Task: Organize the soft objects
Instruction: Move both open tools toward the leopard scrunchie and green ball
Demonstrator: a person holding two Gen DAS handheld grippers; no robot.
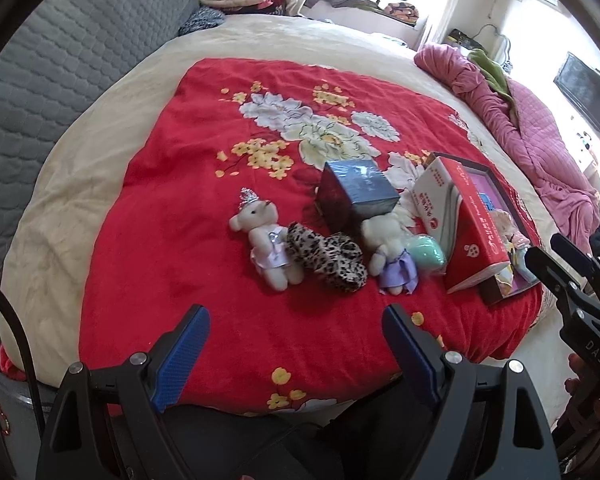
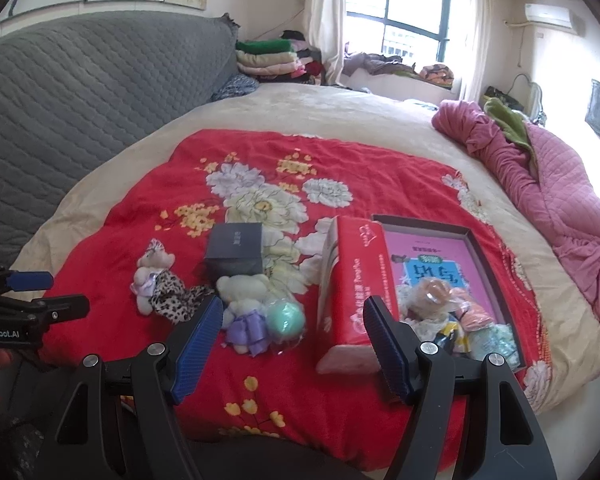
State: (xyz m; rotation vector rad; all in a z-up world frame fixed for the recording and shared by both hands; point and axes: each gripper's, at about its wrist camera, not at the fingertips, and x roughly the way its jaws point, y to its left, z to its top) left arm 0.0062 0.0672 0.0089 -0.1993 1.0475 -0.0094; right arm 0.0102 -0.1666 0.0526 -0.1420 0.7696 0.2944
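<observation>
On the red floral blanket (image 1: 204, 208) lie a white teddy with a silver crown (image 1: 266, 240) (image 2: 150, 276), a leopard-print soft piece (image 1: 328, 258) (image 2: 172, 300), a second white teddy in a purple skirt (image 1: 388, 250) (image 2: 244, 308) and a mint green ball (image 1: 426, 254) (image 2: 286, 318). A dark open box (image 1: 512, 204) (image 2: 476, 240) at the right holds several small soft toys (image 2: 440, 304). My left gripper (image 1: 296, 320) is open and empty, short of the toys. My right gripper (image 2: 292, 312) is open and empty, its fingers on either side of the purple teddy, the ball and the tissue pack, short of them.
A dark blue box (image 1: 360, 190) (image 2: 234, 256) stands behind the teddies. A red tissue pack (image 1: 460, 232) (image 2: 352, 280) leans against the open box. A pink quilt (image 2: 548, 200) lies at the right. A grey quilted headboard (image 2: 80, 92) is at the left, folded clothes (image 2: 268, 56) behind.
</observation>
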